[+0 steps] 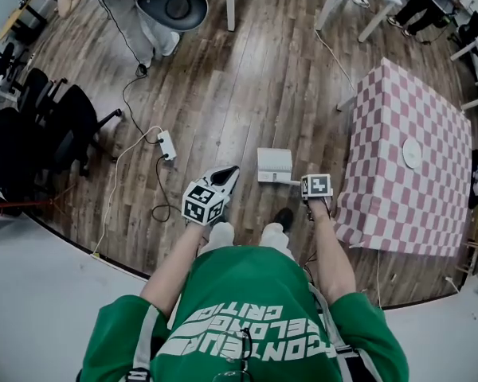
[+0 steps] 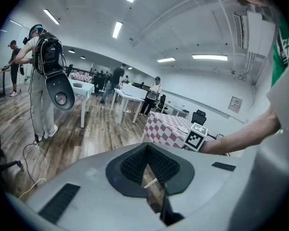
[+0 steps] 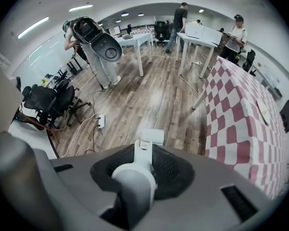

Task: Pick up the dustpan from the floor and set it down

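I am gripping the dustpan (image 1: 274,165) by its white handle (image 3: 135,177), my right gripper's (image 3: 143,150) jaws clamping it partway open and pointing steeply down, I judge so the pan is hanging low just beside the checked table (image 1: 398,181). My left gripper (image 1: 221,183) is idling farther from the table, jaws together, holding nothing.

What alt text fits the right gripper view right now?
Right gripper shut on the handle of a white dustpan, which points down toward the wood floor. A table with a pink-checked cloth stands at right; a power strip lies at left.
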